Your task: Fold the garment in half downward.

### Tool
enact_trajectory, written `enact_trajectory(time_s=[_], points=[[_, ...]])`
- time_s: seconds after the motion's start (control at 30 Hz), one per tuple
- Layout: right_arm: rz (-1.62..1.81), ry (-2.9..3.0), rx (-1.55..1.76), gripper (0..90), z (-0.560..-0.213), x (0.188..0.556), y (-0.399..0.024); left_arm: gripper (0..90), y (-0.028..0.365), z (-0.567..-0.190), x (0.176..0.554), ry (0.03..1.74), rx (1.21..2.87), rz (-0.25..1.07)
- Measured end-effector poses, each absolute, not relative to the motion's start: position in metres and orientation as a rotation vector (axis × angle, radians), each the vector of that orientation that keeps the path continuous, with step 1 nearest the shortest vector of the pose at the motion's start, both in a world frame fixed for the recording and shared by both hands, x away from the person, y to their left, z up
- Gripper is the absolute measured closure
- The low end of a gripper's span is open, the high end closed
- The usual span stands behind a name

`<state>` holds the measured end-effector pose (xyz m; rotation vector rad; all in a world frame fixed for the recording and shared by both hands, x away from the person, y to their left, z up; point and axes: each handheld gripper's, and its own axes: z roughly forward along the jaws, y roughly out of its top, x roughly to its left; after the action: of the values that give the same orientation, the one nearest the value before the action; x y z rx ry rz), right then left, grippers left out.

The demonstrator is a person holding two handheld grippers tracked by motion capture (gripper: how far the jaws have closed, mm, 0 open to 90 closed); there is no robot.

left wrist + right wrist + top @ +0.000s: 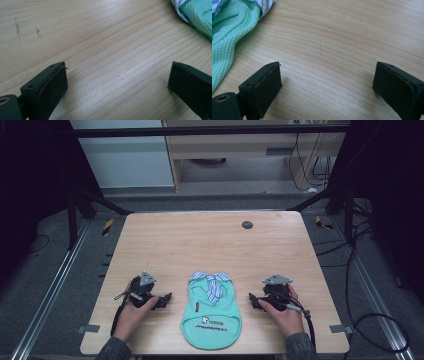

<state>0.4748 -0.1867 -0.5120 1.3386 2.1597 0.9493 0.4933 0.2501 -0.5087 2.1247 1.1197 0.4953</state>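
Note:
A small mint-green garment (211, 312) with a blue-and-white striped collar and tie lies flat near the table's front edge, midway between my hands. My left gripper (165, 299) rests on the wood to its left, jaws wide apart with bare table between them (117, 75); the garment's collar edge (197, 15) peeks in at the upper right of the left gripper view. My right gripper (255, 301) sits to the garment's right, also open over bare wood (327, 72), with the green fabric (229, 32) at the upper left of the right gripper view.
The wooden table (210, 245) has a dark round cap (247, 224) near its far edge. Black frame bars and cables (360, 270) surround the table on the floor.

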Motion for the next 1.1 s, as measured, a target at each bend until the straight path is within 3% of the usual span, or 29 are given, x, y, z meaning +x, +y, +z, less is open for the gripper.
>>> enact_trajectory(time_s=[0.27,0.4,0.57,0.7,1.1], points=[[0.887,2.219,1.333,11.2,-0.506,0.477,-0.185,4.5,0.250,-0.500,0.497,1.119,2.199,0.444],[0.762,2.276,1.240,26.5,-0.484,0.478,-0.176,9.6,0.245,-0.484,0.504,1.138,2.242,0.325],[0.638,2.354,1.177,33.5,-0.467,0.485,-0.162,14.7,0.236,-0.464,0.512,1.129,2.310,0.283],[0.617,2.459,1.134,45.6,-0.445,0.502,-0.145,20.5,0.222,-0.437,0.526,1.112,2.325,0.287],[0.583,2.609,1.116,61.1,-0.439,0.535,-0.104,40.4,0.191,-0.424,0.548,1.057,2.424,0.186]])
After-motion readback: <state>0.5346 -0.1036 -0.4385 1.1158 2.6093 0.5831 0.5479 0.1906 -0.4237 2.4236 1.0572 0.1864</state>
